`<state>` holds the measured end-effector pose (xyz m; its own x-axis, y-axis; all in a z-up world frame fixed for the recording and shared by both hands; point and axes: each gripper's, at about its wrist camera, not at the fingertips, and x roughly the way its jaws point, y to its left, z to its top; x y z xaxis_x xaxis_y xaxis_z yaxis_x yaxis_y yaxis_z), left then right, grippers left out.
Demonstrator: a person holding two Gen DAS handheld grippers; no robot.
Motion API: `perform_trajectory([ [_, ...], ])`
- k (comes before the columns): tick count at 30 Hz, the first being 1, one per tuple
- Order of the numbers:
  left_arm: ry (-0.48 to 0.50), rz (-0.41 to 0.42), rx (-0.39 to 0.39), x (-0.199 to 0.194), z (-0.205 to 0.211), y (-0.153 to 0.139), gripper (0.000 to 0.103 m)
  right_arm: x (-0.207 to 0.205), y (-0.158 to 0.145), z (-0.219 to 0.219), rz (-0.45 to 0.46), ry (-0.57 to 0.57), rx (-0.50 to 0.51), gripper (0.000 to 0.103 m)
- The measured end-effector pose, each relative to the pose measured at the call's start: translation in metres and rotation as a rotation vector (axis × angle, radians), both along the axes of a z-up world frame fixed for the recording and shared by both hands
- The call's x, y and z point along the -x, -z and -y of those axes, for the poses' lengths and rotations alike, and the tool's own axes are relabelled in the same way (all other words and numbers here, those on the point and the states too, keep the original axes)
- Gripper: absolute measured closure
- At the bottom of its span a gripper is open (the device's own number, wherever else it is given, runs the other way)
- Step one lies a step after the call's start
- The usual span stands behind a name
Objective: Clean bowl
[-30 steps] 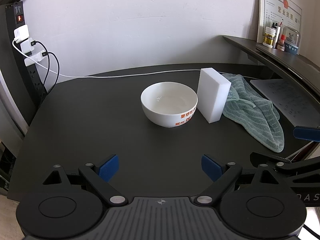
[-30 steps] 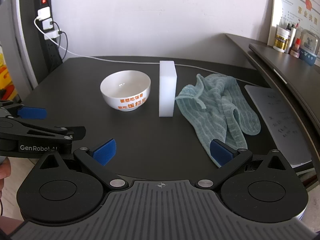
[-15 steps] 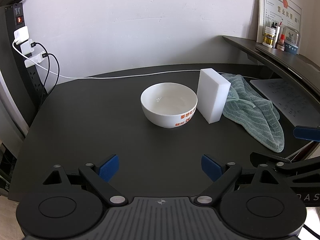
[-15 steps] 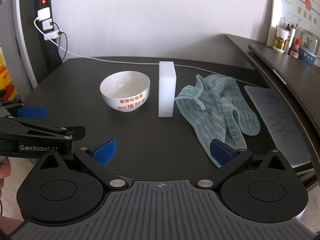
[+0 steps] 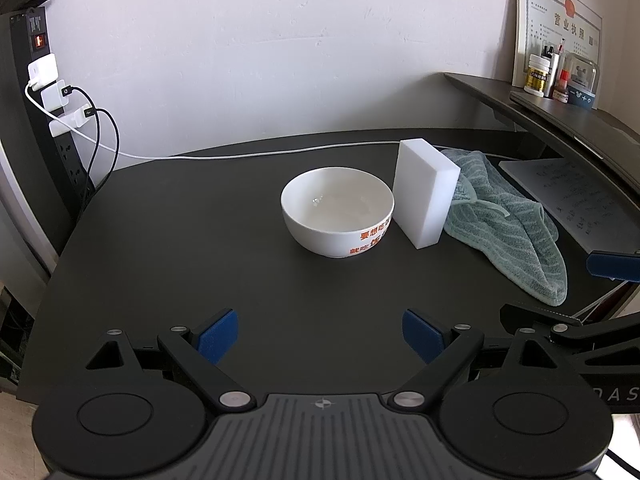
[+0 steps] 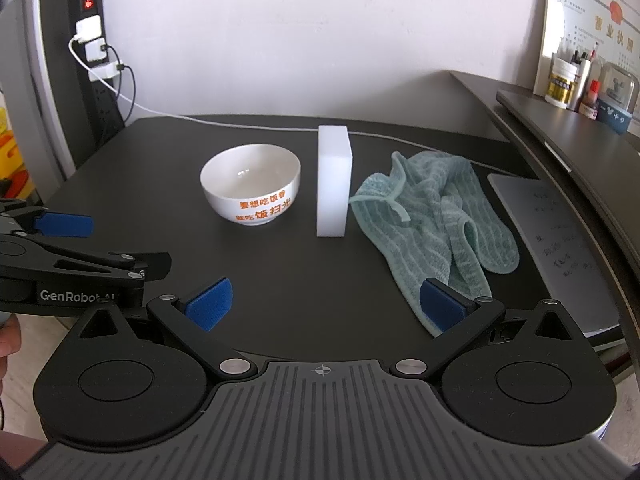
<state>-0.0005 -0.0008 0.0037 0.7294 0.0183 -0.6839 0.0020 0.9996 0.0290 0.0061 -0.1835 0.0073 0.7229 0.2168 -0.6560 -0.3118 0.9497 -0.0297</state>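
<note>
You are at the start: both the left gripper (image 5: 320, 336) and right gripper (image 6: 326, 304) gape empty, so reach the right one ahead to the upright sponge (image 6: 334, 182) (just beside the bowl (image 6: 251, 182)).

Glossy bowl (image 5: 337, 211), ribbed cloth (image 6: 436, 216), seemingly foam sponge (image 6: 334, 182).

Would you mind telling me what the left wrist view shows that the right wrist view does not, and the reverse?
Only the left wrist view shows the open left gripper head-on, with a blue pad of the right gripper at its right edge. Only the right wrist view shows the open right gripper head-on, the left gripper's "GenRobot" side label and part of a hand. Both show the white ceramic bowl with orange lettering, the upright white sponge block and the crumpled green striped cloth on the black table.
</note>
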Motion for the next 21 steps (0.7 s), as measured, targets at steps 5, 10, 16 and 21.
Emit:
perform_trajectory([
  [5, 0.001, 0.003, -0.001, 0.0009, 0.0003, -0.0002, 0.014, 0.0005, -0.0009, -0.0002, 0.002, 0.0, 0.001, 0.0],
  [10, -0.001, 0.005, -0.002, 0.0029, 0.0008, 0.0006, 0.014, 0.0008, -0.0015, -0.0011, 0.002, -0.002, 0.002, 0.0],
  [16, -0.001, 0.005, -0.001, 0.0029, -0.0001, -0.0003, 0.014, 0.0005, -0.0014, -0.0002, 0.001, -0.001, 0.002, 0.0],
  [21, 0.0, 0.003, 0.0, 0.0018, -0.001, -0.0006, 0.014, -0.0004, -0.0015, -0.0007, -0.002, 0.0, 0.002, 0.0],
])
